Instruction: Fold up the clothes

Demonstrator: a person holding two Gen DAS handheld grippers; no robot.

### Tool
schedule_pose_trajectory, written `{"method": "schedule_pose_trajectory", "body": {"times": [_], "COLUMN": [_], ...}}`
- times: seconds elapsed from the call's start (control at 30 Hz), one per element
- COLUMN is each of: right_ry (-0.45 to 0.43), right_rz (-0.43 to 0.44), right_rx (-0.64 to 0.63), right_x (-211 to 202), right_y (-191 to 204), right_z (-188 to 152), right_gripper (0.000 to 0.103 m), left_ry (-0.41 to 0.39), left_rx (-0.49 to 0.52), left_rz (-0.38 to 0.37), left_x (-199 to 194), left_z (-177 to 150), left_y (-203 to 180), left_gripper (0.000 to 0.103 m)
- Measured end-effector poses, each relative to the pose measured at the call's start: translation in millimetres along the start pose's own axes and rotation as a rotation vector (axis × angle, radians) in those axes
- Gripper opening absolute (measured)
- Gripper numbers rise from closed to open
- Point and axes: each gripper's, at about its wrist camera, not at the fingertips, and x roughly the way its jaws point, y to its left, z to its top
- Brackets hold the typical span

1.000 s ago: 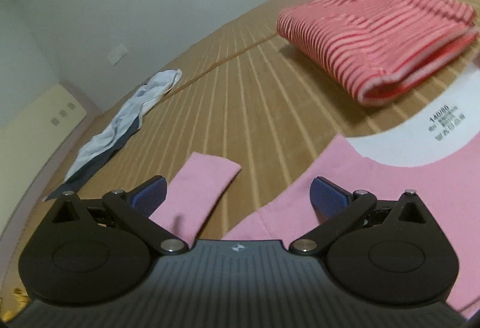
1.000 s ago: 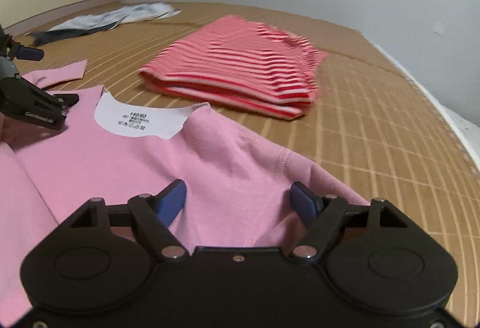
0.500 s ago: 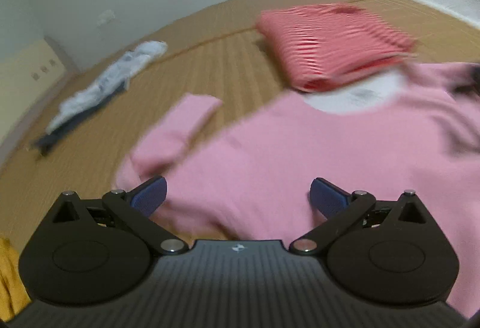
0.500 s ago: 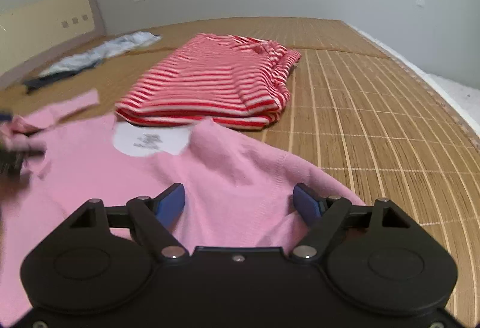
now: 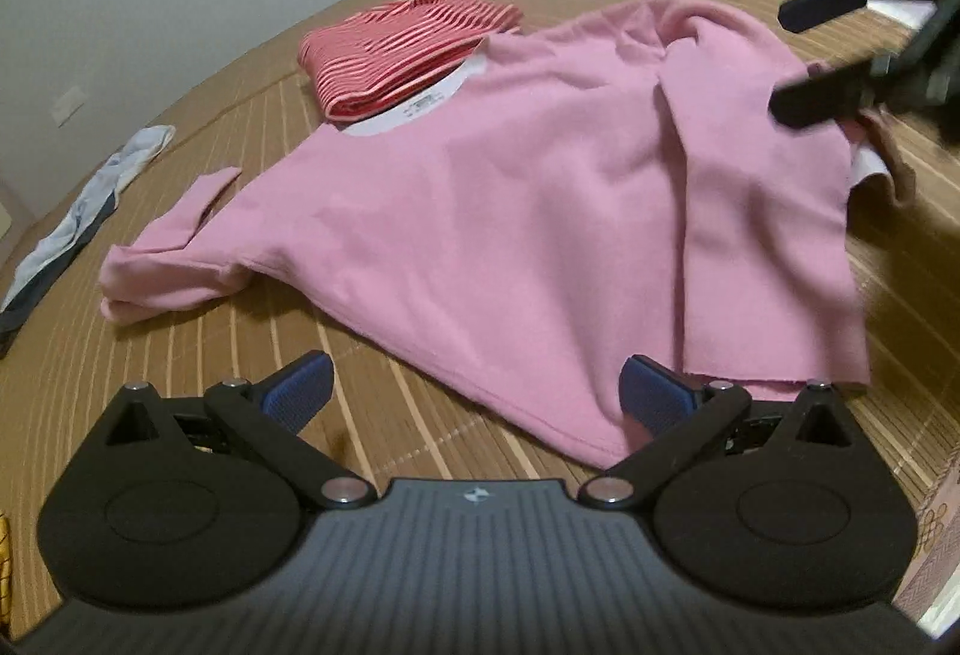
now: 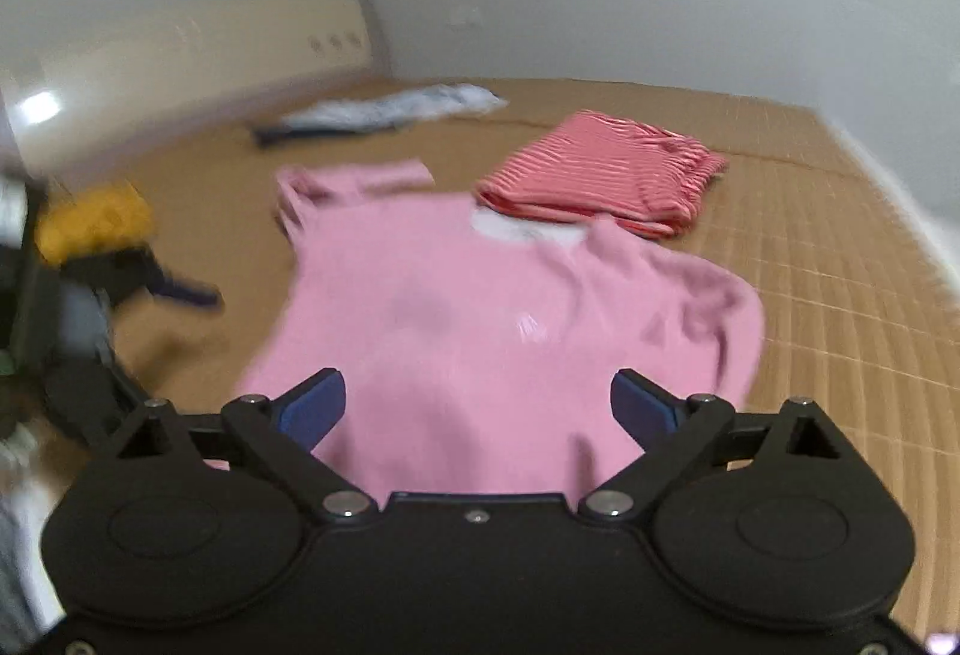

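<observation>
Pink top [image 5: 510, 211] lay spread on the bamboo mat [image 5: 360, 385], neckline toward the folded striped garment [image 5: 396, 49], which sat just beyond the collar. One side panel was already turned in over the body; the sleeve [image 5: 174, 259] on the opposite side was bunched but not yet folded flat. My left tool [image 5: 474, 403] stood wide with nothing between its pads, poised just short of the lower hem. My right tool [image 6: 477, 406] had just been opening and was likewise wide, the cloth beneath it but not gripped. I judged the fold of this top to be at its middle step: sides partly in, no lengthwise fold made. The next move called for tidying the loose sleeve inward, then taking the hem at both corners and carrying it evenly toward the collar.
</observation>
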Motion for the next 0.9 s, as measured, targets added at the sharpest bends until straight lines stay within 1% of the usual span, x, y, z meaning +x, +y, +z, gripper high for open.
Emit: {"method": "schedule_pose_trajectory", "body": {"times": [0.07, 0.1, 0.17, 0.23, 0.3, 0.33, 0.4, 0.43, 0.47, 0.53, 0.57, 0.6, 0.63, 0.67, 0.73, 0.77, 0.8, 0.87, 0.9], "right_ry": [0.004, 0.003, -0.009, -0.003, 0.057, 0.074, 0.116, 0.136, 0.149, 0.181, 0.183, 0.168, 0.16, 0.15, 0.065, 0.026, 0.003, -0.025, -0.037], "right_rz": [-0.083, -0.094, -0.067, 0.002, 0.041, 0.053, 0.086, 0.102, 0.116, 0.125, 0.116, 0.104, 0.09, 0.087, 0.139, 0.168, 0.214, 0.301, 0.35], "right_rx": [-0.043, -0.051, -0.086, -0.186, -0.305, -0.357, -0.404, -0.423, -0.415, -0.435, -0.463, -0.495, -0.51, -0.488, -0.383, -0.334, -0.303, -0.258, -0.232], "right_x": [-1.3, -4.6, -15.0, -24.5, -21.3, -18.3, -9.0, -4.1, 2.9, 15.5, 16.5, 18.2, 19.0, 18.2, 6.4, 0.9, -2.0, -4.1, -0.5], "right_y": [21.7, 29.9, 49.1, 72.5, 97.3, 107.8, 119.9, 125.5, 129.1, 140.1, 145.7, 151.8, 156.9, 158.3, 158.0, 158.2, 160.0, 164.3, 168.9], "right_z": [-3.4, -2.7, 0.9, 0.9, -4.8, -9.9, -18.0, -21.8, -24.3, -28.8, -31.3, -31.9, -31.0, -27.2, -12.1, -4.7, 2.2, 12.8, 16.2], "right_gripper": [0.096, 0.096, 0.096, 0.096, 0.095, 0.092, 0.073, 0.067, 0.059, 0.052, 0.04, 0.01, 0.007, 0.007, 0.006, 0.006, 0.006, 0.006, 0.006], "left_ry": [-0.01, -0.018, -0.029, -0.042, -0.059, -0.067, -0.076, -0.077, -0.078, -0.084, -0.087, -0.097, -0.107, -0.118, -0.143, -0.153, -0.165, -0.184, -0.183], "left_rx": [-0.029, -0.048, -0.086, -0.135, -0.171, -0.175, -0.177, -0.174, -0.172, -0.182, -0.187, -0.202, -0.218, -0.234, -0.272, -0.29, -0.309, -0.339, -0.348], "left_rz": [0.012, 0.022, 0.051, 0.083, 0.107, 0.122, 0.143, 0.147, 0.151, 0.163, 0.169, 0.179, 0.188, 0.198, 0.221, 0.235, 0.253, 0.283, 0.285], "left_x": [-6.7, -10.3, -15.4, -21.9, -28.1, -31.0, -36.1, -38.3, -40.4, -44.9, -47.1, -51.8, -56.8, -61.8, -72.6, -78.2, -85.2, -96.6, -99.3], "left_z": [-4.6, -7.9, -9.9, -11.3, -11.8, -13.1, -14.9, -15.1, -15.3, -16.0, -16.3, -17.2, -18.1, -19.0, -21.3, -22.5, -24.8, -29.4, -31.6], "left_y": [10.2, 15.9, 29.6, 43.2, 55.6, 59.2, 64.7, 66.9, 69.0, 75.7, 79.1, 85.1, 91.3, 97.6, 110.8, 116.8, 123.8, 134.2, 137.6], "left_gripper": [0.103, 0.103, 0.103, 0.103, 0.103, 0.103, 0.103, 0.103, 0.103, 0.103, 0.103, 0.103, 0.103, 0.103, 0.103, 0.103, 0.103, 0.103, 0.103]}}
